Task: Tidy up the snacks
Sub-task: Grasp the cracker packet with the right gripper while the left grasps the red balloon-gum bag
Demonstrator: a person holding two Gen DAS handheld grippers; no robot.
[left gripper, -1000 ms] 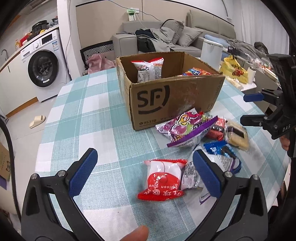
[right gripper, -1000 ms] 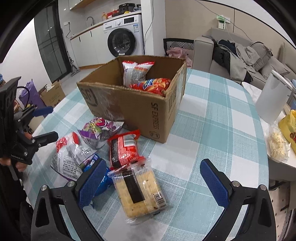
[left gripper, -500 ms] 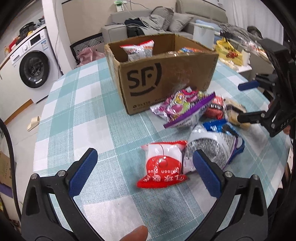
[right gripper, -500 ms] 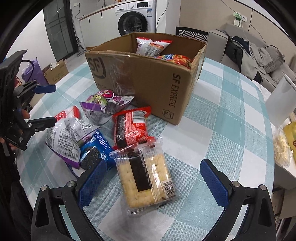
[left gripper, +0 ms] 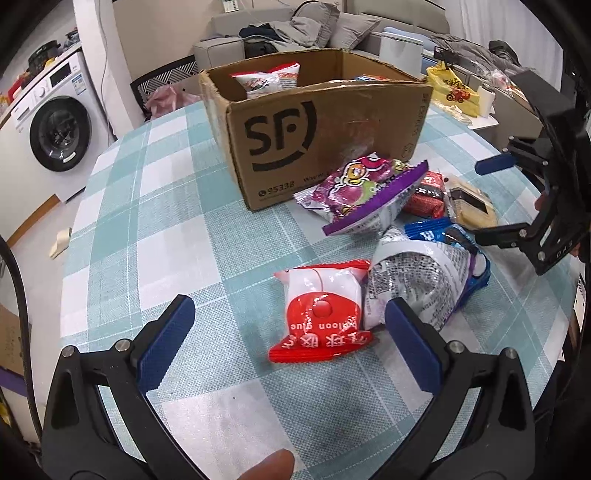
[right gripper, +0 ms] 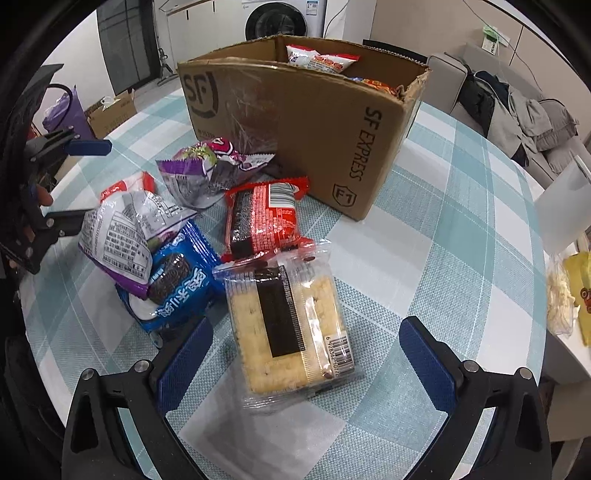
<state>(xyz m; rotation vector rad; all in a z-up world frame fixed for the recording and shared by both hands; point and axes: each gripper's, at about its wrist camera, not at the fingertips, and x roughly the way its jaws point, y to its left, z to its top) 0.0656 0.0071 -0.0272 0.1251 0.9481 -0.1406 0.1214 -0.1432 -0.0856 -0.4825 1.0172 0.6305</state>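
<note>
The snacks lay in a loose pile on the checked table (left gripper: 155,206), just in front of the big brown box (left gripper: 325,122). In the left view, the red and white packet (left gripper: 322,314) sat low in the middle of the frame, and the silver bag (left gripper: 413,284) touched its right side. A blue cookie pack (left gripper: 443,230) peeked out behind the silver bag. The purple bag (left gripper: 364,192) was higher up, right next to the box. I saw my left claw (left gripper: 290,332) at the bottom of the frame, wide open, holding nothing, with the red and white packet between its blue tips. In the right view, the clear pack of crackers (right gripper: 291,325) lay in the lower middle. The red pack (right gripper: 264,218) was just above it, touching its top edge. My right claw (right gripper: 306,354) was wide open too and held nothing, and the crackers lay between its tips. Inside the box, two snack bags (right gripper: 325,61) showed near the top of the frame. A washing machine (left gripper: 59,129) stood at the left edge of the left view, and a gray couch (left gripper: 295,33) was at the top.
</note>
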